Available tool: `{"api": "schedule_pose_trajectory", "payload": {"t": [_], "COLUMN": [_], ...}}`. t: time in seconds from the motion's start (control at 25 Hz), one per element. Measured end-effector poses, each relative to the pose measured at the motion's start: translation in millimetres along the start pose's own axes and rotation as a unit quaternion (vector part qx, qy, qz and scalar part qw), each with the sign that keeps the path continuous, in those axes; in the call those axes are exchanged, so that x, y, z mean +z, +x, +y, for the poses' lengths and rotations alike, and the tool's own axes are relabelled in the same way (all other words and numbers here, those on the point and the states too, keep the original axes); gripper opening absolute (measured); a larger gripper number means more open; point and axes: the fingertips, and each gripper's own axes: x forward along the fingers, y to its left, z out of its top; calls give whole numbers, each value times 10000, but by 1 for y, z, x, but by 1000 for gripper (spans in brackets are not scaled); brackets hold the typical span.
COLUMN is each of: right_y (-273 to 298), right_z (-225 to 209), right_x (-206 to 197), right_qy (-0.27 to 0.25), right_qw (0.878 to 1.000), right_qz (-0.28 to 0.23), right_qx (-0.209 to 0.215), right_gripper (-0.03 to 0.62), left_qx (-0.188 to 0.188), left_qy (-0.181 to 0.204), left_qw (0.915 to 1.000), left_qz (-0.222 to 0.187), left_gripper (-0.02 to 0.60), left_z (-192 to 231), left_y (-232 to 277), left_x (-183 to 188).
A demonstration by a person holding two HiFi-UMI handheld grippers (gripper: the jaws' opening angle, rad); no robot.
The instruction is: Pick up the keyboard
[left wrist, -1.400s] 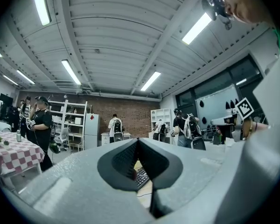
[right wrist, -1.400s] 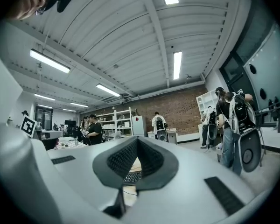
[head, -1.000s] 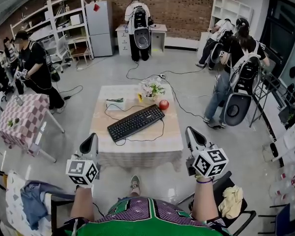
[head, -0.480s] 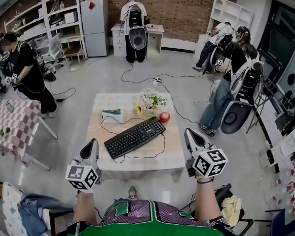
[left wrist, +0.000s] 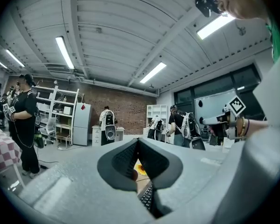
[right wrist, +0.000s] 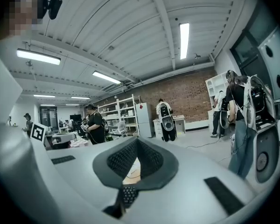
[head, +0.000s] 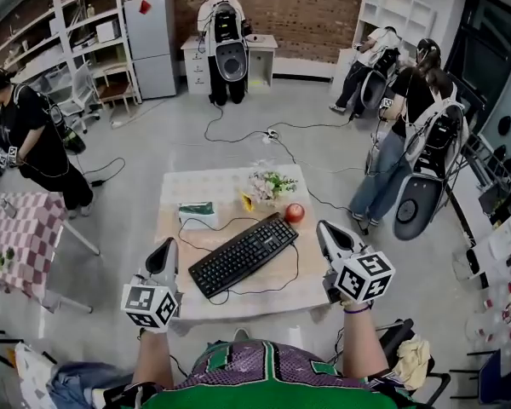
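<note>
Nearest, the left hand-held gripper and the right hand-held gripper hung over the near corners of the tabletop. Each had its jaws pressed together with nothing between them. Between the two, apart from both, the black keyboard lay slantwise on the tabletop. Just beyond its far right end sat a red apple, then a bunch of flowers, with a greenish box to the left. Farther off, people stood on the grey floor.
</note>
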Motion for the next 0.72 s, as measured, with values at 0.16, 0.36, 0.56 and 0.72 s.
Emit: {"api": "schedule_pose_trajectory", "payload": {"t": [0.16, 0.36, 0.56, 0.72], "right_y": [28, 53, 66, 70], "right_z": [-6, -10, -9, -15], "right_x": [0, 3, -1, -5], "right_qy": [24, -4, 52, 97], "right_qw": [10000, 9998, 9994, 9990], "right_qz": [44, 16, -14, 28], "right_qx": [-84, -213, -356, -437], "right_gripper": [-1, -1, 0, 0], "left_qx": [-77, -271, -421, -502], "left_qy": [40, -167, -120, -127], "left_qw": [10000, 9995, 9990, 9986], "left_qz": [41, -19, 22, 70], "left_gripper": [18, 18, 18, 18], "left_z": [16, 34, 45, 45], "left_y": [23, 49, 66, 74], "left_x": [-2, -3, -7, -12]}}
